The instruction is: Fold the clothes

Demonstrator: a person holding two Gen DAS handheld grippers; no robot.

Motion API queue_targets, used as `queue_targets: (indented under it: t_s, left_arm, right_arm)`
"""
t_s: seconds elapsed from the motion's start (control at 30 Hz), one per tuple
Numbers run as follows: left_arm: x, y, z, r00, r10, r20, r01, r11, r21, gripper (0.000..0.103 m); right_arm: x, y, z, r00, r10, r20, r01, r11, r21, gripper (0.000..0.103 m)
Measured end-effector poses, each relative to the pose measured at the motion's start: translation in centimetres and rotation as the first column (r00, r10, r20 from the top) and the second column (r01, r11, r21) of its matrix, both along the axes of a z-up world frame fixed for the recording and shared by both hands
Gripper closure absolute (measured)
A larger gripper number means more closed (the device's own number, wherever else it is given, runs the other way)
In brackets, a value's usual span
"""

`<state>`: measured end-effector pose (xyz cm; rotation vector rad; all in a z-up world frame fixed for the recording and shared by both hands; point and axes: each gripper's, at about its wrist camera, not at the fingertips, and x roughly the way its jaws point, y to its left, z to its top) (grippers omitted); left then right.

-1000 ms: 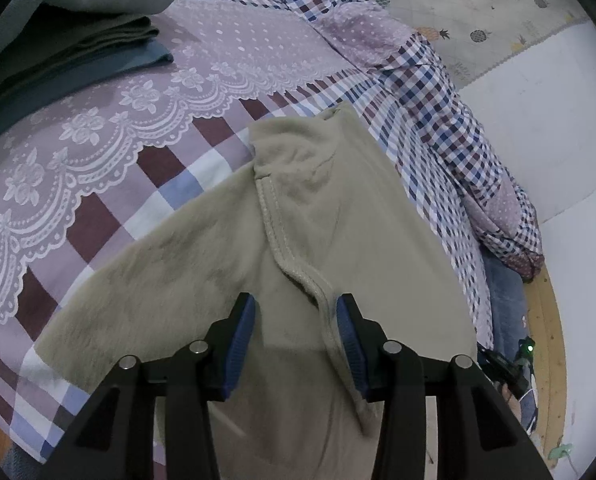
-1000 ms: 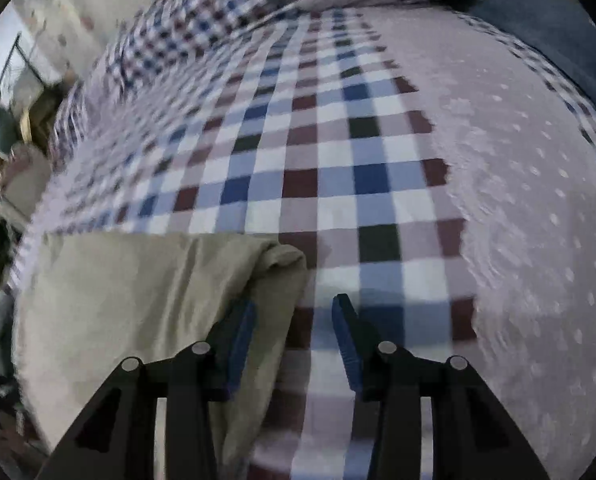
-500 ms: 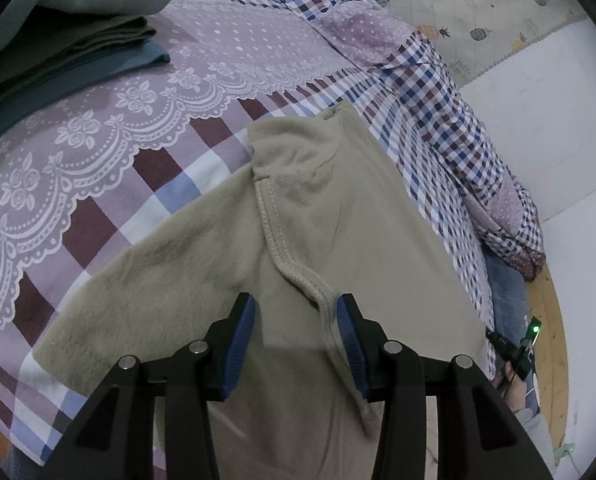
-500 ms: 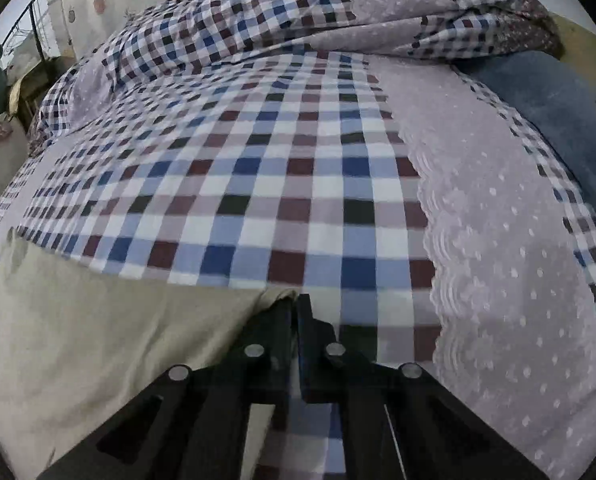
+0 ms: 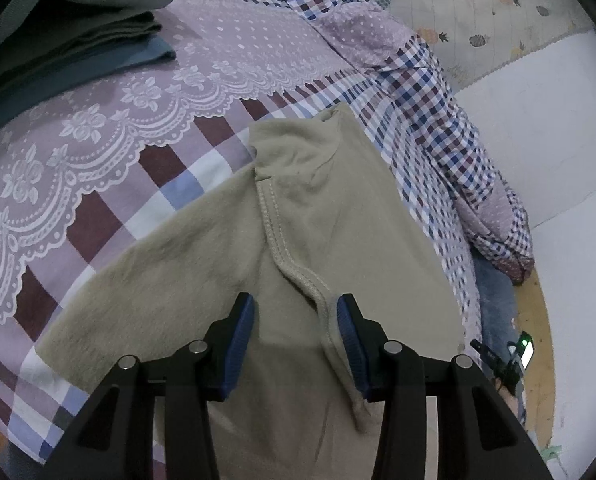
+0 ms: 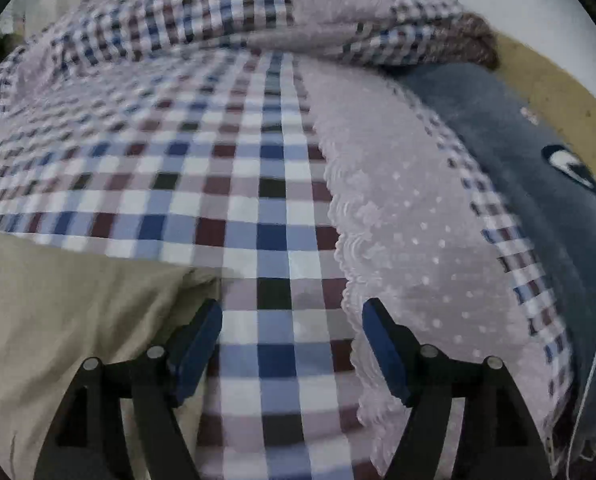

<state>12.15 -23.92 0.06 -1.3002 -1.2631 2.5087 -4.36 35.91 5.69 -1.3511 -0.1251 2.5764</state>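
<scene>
The beige garment (image 5: 329,216) lies spread on the bed (image 5: 110,184), on its checked cover, partly folded: one layer is turned over the body so that a stitched hem (image 5: 286,260) runs down the middle toward the camera, and one corner points up toward the rumpled quilt (image 5: 429,92) at the bed's far edge. In the right wrist view the same garment (image 6: 70,308) fills the lower left, its near edge ending just beside the right claw's inner finger.

The left claw (image 5: 296,332) hangs over the garment with its jaws apart, the hem running between them toward the right-hand pad; nothing is gripped. The right claw (image 6: 292,340) is also wide open, over bare cover just past the garment's edge, holding nothing.

The step looks like one between folds: a fold laid down, both claws free. The next move would call for each claw to close on an edge, the left likely on the hem beneath it, the right on the edge beside it, and carry the cloth across evenly.

A stack of folded clothes (image 5: 70,40) sits at the bed's far left, and a blue pillow (image 6: 537,168) lies at the right.
</scene>
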Motion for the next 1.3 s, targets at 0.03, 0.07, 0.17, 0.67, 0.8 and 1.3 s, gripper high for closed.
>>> queue_targets:
  t_s: [0.03,0.07,0.17,0.67,0.8,1.3]
  left_arm:
    - [0.2,-0.2,0.1,1.000,0.001,-0.004,-0.001,1.000,0.010,0.055]
    - [0.4,-0.5,0.1,1.000,0.002,-0.009,-0.002,1.000,0.020,0.053]
    - [1.1,-1.7,0.3,0.999,0.020,-0.026,-0.019,0.999,0.040,0.050]
    - [6.7,-10.5,-0.3,0.981,0.189,-0.045,-0.185,0.980,0.072,0.037]
    - [7.0,-10.5,-0.8,0.989,0.144,-0.027,-0.143,0.990,0.018,0.037]
    - [6.8,-6.5,-1.3,0.998,0.022,-0.056,-0.022,1.000,0.007,0.037]
  right_arm:
    - [0.8,-0.2,0.8,1.000,-0.003,-0.016,0.003,1.000,-0.007,0.027]
    - [1.6,-0.5,1.5,0.999,-0.007,-0.032,0.007,1.000,-0.018,0.027]
    - [4.4,-1.2,4.0,0.997,-0.016,-0.080,0.010,0.997,-0.076,0.027]
    - [20.9,-13.7,4.2,0.954,0.043,-0.296,-0.153,0.920,-0.360,0.023]
    - [22.0,-16.2,2.0,0.961,0.073,-0.266,-0.179,0.897,-0.403,0.023]
    - [27.9,-25.3,0.9,0.900,0.311,-0.307,-0.411,0.840,-0.355,0.023]
